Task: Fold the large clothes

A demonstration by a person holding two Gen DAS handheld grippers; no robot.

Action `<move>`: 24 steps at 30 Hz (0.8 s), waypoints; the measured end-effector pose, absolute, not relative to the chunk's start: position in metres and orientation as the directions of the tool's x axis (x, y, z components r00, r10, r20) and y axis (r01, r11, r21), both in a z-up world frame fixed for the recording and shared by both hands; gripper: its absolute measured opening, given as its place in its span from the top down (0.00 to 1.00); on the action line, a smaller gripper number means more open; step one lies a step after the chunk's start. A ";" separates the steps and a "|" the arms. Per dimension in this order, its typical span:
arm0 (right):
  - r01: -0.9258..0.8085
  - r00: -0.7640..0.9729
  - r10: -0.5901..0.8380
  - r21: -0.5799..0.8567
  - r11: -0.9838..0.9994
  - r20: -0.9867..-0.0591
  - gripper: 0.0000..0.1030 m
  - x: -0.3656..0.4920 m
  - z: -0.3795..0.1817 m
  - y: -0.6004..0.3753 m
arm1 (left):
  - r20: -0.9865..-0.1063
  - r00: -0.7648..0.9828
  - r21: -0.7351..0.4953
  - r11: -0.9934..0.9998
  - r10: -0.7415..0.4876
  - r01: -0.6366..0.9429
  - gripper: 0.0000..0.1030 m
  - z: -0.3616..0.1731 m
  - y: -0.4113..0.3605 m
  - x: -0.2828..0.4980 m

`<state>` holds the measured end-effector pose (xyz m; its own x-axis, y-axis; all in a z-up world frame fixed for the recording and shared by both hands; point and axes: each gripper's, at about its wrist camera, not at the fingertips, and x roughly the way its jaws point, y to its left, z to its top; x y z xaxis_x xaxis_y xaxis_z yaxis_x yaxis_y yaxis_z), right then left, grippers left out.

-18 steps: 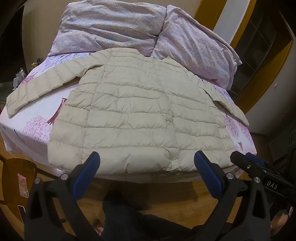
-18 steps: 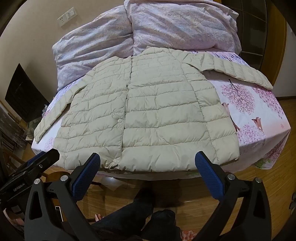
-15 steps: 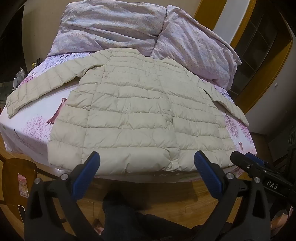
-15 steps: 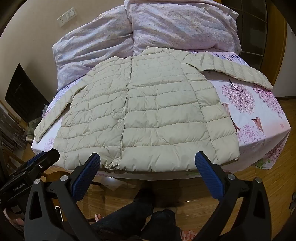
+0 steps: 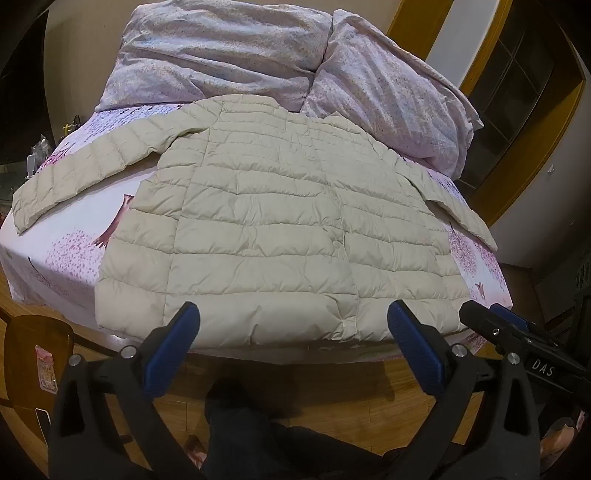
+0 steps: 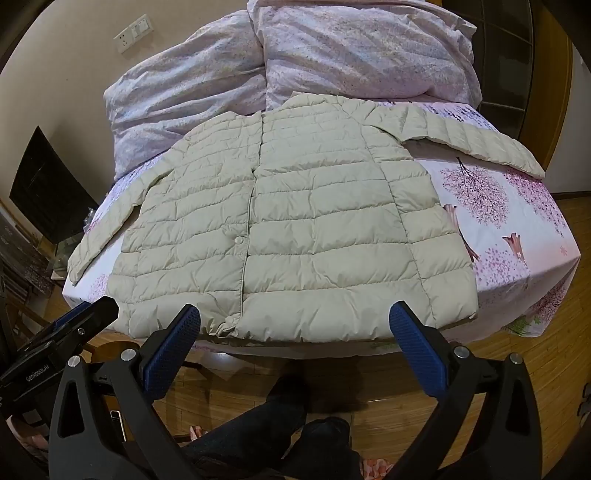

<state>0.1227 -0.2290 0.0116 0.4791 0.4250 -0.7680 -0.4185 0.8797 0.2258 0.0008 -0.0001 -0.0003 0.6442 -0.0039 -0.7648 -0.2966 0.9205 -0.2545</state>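
STEP: pre-fold, nothing grasped | ITEM: cream quilted puffer jacket (image 5: 266, 236) flat on bed (image 6: 517, 221), front up, 2 sleeves spread, hem at near edge | TOOLS: left gripper (image 5: 293, 332), right gripper (image 6: 295, 332) both spread wide, empty, short of hem | NEXT: likely grasp a sleeve or side, fold inward.

Home bedroom: bed (image 6: 524, 236) under pink tree-print sheet, rumpled floral duvet (image 6: 354, 55) at head, wood plank floor (image 6: 535, 369), wall switch plate (image 6: 133, 32), dark TV screen (image 6: 44, 192).

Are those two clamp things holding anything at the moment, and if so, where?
Nothing. The left gripper and right gripper are both open, short of the jacket.
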 end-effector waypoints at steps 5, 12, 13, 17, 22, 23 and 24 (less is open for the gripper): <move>-0.418 0.478 0.425 0.226 0.880 -0.768 0.01 0.124 0.011 -0.229 | -0.765 0.644 -0.254 0.920 -0.004 -0.297 0.02 0.000 0.000 0.001; -0.418 0.477 0.425 0.226 0.880 -0.769 0.01 0.126 0.010 -0.229 | -0.766 0.642 -0.254 0.920 -0.004 -0.297 0.02 0.000 0.000 0.001; -0.418 0.476 0.425 0.227 0.880 -0.770 0.01 0.126 0.011 -0.229 | -0.766 0.643 -0.254 0.920 -0.004 -0.298 0.02 0.000 0.000 0.001; -0.418 0.473 0.425 0.228 0.879 -0.772 0.01 0.129 0.010 -0.228 | -0.768 0.640 -0.253 0.920 -0.003 -0.300 0.02 -0.014 0.005 0.002; -0.411 0.469 0.427 0.236 0.880 -0.773 0.01 0.135 0.008 -0.230 | -0.775 0.632 -0.246 0.919 0.006 -0.309 0.02 -0.017 0.006 0.008; -0.407 0.467 0.425 0.238 0.882 -0.775 0.01 0.138 0.006 -0.230 | -0.780 0.626 -0.239 0.919 0.012 -0.315 0.02 -0.018 0.008 0.011; -0.403 0.465 0.425 0.242 0.883 -0.776 0.01 0.140 0.005 -0.231 | -0.783 0.622 -0.235 0.919 0.015 -0.318 0.02 -0.020 0.008 0.012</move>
<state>0.1396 -0.2305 0.0054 0.4653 0.4252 -0.7763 -0.4033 0.8826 0.2416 0.0119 0.0085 -0.0196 0.6221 0.0150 -0.7828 -0.3178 0.9186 -0.2350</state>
